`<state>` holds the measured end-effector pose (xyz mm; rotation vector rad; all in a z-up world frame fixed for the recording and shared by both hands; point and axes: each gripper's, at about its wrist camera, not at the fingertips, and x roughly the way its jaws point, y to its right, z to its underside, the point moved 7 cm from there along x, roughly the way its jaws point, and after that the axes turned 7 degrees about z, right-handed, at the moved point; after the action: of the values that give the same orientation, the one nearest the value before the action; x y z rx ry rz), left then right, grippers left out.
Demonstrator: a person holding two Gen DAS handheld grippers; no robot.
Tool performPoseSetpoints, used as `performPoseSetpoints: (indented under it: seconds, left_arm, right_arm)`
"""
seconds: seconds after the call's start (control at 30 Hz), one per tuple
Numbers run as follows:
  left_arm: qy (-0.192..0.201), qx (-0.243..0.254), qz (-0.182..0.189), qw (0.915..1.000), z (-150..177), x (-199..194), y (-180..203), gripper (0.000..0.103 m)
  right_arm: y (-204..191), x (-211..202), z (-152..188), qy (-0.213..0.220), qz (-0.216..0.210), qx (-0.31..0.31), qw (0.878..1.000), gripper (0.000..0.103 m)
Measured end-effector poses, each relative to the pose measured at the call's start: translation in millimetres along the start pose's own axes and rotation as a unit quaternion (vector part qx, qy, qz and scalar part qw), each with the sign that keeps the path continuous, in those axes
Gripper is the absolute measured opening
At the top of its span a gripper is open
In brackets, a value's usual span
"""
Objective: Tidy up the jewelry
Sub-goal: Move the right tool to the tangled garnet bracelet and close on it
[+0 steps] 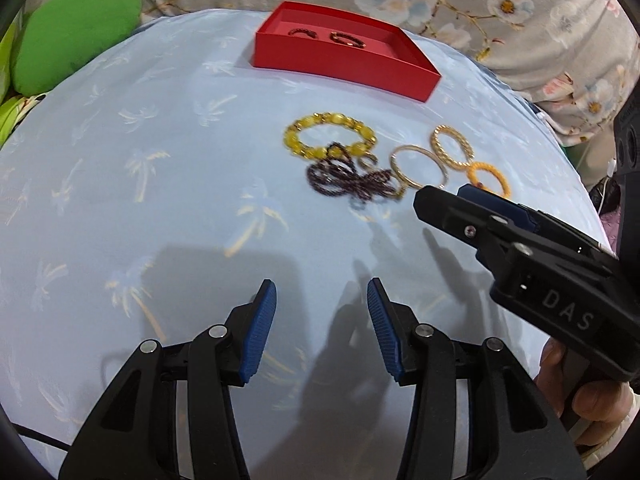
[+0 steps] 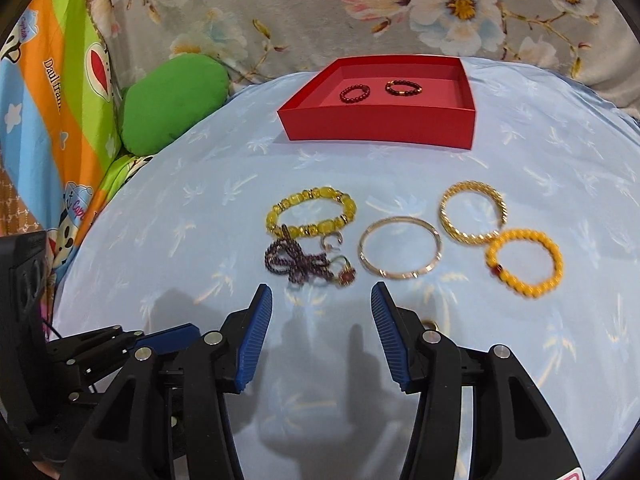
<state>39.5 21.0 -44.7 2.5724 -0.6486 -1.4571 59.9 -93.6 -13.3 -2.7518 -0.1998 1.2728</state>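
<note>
Bracelets [image 2: 400, 247] loose on cloth, 2 in red tray [image 2: 378, 128]; both grippers [image 2: 322, 300] apart, empty

Small gold item [image 2: 430, 325] mostly hidden behind right jaw; dark bead strand [image 2: 298, 264] tangled, blurred.

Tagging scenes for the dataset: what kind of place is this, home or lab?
Most likely a home, probably a bed or soft surface: a light blue palm-print cloth is spread over it, a grey floral fabric hangs or lies behind, and a green cushion sits beside a cartoon-print blanket.
</note>
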Motion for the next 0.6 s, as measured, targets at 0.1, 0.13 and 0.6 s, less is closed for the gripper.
performPoseSetpoints:
  seconds: [0.1,0.13,0.6]
  left_arm:
    - [0.010,0.003,-0.019,0.9998,-7,-3,-10,0.045]
    - [0.012,0.002,-0.022,0.9997,-9,-4,-13,0.045]
    - [0.028,-0.016,-0.040,0.9987,-29,-8,-36,0.045]
  right_arm:
    - [-7,12,-9,-0.002,-0.001,-0.008,1.000,0.049]
    - [-8,15,-11,-0.003,-0.001,-0.010,1.000,0.048]
    - [-20,34,-9,-0.013,0.015,-0.043,0.999,0.001]
